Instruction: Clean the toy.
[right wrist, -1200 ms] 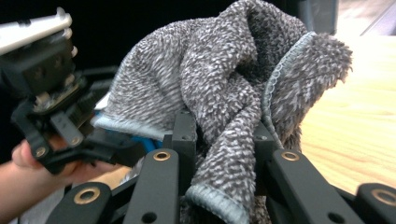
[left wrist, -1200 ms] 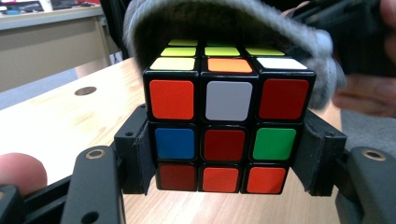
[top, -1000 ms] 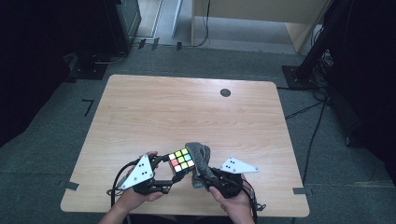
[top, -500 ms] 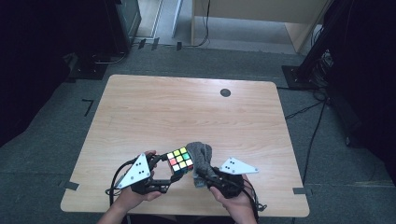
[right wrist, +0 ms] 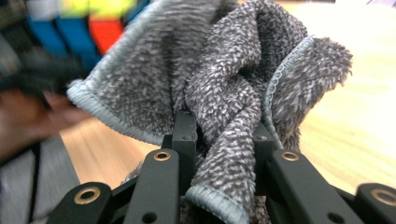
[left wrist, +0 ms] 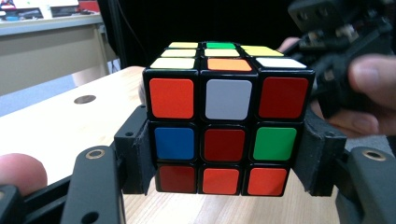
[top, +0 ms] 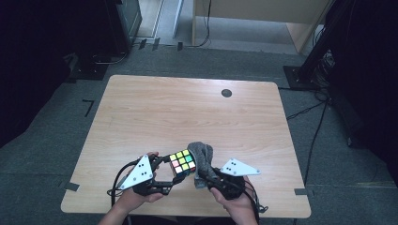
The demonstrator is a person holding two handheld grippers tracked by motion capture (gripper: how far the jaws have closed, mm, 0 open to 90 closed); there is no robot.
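near table edge: left hand-held gripper (top: 170,174) pinching cube (top: 183,161), right hand-held gripper (top: 206,172) pinching cloth (top: 202,157).

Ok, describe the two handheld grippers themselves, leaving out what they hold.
Both the left gripper and right gripper are black, each with two blocky jaws on linkage arms with brass-ringed pivots. Each carries a pale grey three-cornered plate with small dark dots and trails a black cable. The person's forearms show no sleeves.

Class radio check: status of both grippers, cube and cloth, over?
Left gripper shut on cube. Right gripper shut on grey cloth, against cube. Nothing in the way.
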